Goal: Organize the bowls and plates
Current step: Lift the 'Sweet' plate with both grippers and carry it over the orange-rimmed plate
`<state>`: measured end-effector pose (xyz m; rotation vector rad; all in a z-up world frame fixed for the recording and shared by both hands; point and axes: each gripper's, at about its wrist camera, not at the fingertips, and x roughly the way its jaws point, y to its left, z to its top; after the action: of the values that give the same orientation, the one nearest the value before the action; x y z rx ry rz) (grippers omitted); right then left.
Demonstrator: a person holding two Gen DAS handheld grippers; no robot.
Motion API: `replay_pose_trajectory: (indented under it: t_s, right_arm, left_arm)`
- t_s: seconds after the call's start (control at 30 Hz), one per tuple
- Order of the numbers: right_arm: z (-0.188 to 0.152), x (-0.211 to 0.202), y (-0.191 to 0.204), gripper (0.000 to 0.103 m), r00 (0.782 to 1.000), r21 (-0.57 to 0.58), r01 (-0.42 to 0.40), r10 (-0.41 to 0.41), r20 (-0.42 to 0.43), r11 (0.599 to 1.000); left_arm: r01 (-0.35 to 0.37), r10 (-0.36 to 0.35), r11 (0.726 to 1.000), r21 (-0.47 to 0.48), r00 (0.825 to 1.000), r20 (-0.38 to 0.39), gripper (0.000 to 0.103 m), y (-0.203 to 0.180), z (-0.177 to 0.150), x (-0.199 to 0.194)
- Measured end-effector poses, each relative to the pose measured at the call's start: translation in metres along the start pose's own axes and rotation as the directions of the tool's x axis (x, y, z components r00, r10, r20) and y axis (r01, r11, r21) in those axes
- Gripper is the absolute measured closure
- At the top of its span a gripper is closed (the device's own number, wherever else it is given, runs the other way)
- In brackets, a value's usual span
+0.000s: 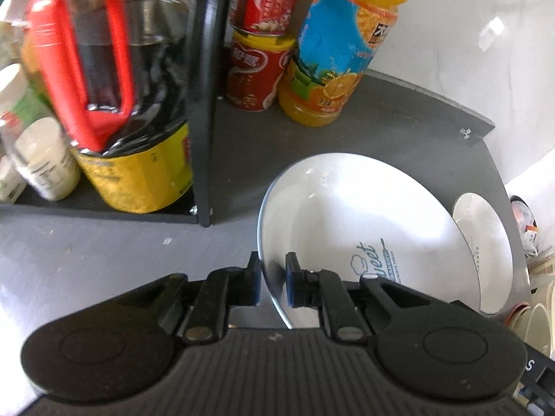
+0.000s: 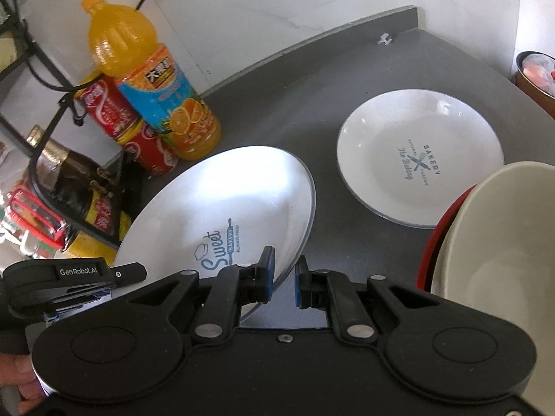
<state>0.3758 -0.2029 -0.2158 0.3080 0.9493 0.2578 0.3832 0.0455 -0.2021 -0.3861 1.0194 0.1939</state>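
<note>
A white plate (image 1: pixel 347 215) printed "Sweet Bakery" hangs tilted above the dark counter (image 1: pixel 263 138), held from two sides. My left gripper (image 1: pixel 273 279) is shut on its near left rim, one pad on each face. My right gripper (image 2: pixel 283 279) is shut on the opposite rim of the same plate (image 2: pixel 225 201). A second white plate (image 2: pixel 419 159) with a "Bakery" print lies flat on the counter to the right; the left wrist view shows it (image 1: pixel 482 242) behind the held plate. A cream bowl with a red outside (image 2: pixel 503 260) stands close at the right.
An orange juice bottle (image 1: pixel 340 55), stacked red cans (image 1: pixel 260 69) and a dark sauce bottle with a red handle (image 1: pixel 104 86) crowd the back left around a black rack post (image 1: pixel 204 97). A white wall (image 2: pixel 277 7) borders the counter. A hand (image 2: pixel 20 378) shows at lower left.
</note>
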Motion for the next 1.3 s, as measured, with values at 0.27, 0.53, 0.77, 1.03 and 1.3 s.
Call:
replay_pose_trajectory:
  t_s: [0.27, 0.53, 0.77, 1.03, 1.3]
  right_arm:
    - [-0.012, -0.015, 0.006, 0.093, 0.999, -0.055, -0.036, 0.036, -0.004, 0.998]
    - [-0.027, -0.029, 0.009, 0.093, 0.998, -0.091, -0.067, 0.066, -0.011, 0.994]
    - [-0.04, -0.042, 0.014, 0.093, 0.994, -0.123, -0.105, 0.103, -0.021, 0.987]
    - [-0.061, -0.046, 0.023, 0.093, 0.988, -0.169, -0.153, 0.145, -0.059, 0.974]
    - [-0.077, -0.049, 0.035, 0.093, 0.979, -0.216, -0.194, 0.177, -0.099, 0.957]
  left_arm:
    - [-0.025, 0.026, 0.999, -0.04, 0.999, 0.025, 0.092, 0.004, -0.017, -0.017]
    - [-0.042, 0.046, 0.996, -0.078, 0.998, 0.049, 0.092, 0.016, -0.042, -0.039]
    - [-0.047, 0.055, 0.993, -0.104, 0.996, 0.076, 0.092, 0.026, -0.064, -0.059]
    - [-0.08, 0.095, 0.983, -0.166, 0.992, 0.084, 0.092, 0.044, -0.092, -0.079]
    - [-0.11, 0.133, 0.965, -0.239, 0.988, 0.084, 0.092, 0.068, -0.12, -0.096]
